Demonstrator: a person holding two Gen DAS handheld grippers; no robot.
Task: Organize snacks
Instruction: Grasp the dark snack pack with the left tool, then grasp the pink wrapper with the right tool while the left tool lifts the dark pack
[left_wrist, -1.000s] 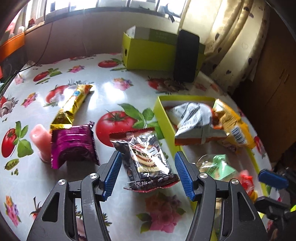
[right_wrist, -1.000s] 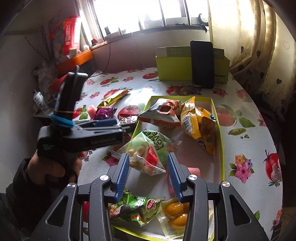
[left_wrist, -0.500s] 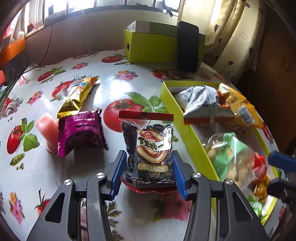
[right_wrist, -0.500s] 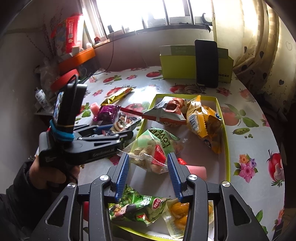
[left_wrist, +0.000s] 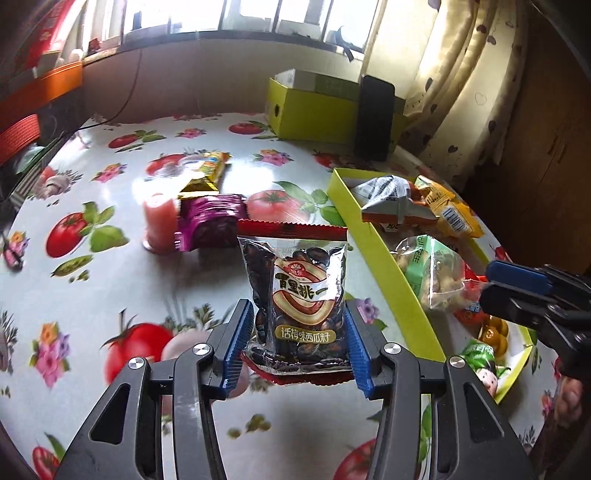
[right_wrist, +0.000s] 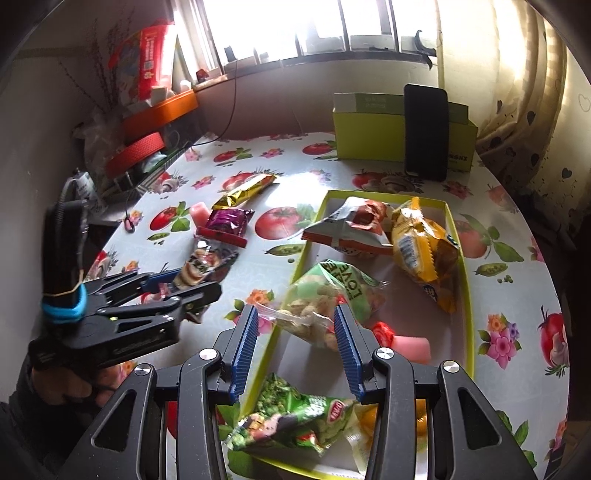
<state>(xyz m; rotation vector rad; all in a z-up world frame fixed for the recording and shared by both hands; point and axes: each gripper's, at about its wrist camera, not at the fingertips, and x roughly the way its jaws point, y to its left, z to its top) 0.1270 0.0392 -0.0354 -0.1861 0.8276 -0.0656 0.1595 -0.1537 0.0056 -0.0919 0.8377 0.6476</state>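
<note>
My left gripper (left_wrist: 297, 341) pinches the melon-seed packet (left_wrist: 297, 295) at lower centre, off the tablecloth (left_wrist: 110, 295); my right gripper (right_wrist: 293, 345) clamps the nut bag (right_wrist: 325, 302) over the yellow tray (right_wrist: 463, 295).

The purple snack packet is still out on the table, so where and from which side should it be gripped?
Grip the purple snack packet across its puffy middle, fingers on its two long edges, coming from above on the tray side. It lies flat on the tablecloth, and the pink jelly cup sits tight against its other end, leaving little room there.
</note>
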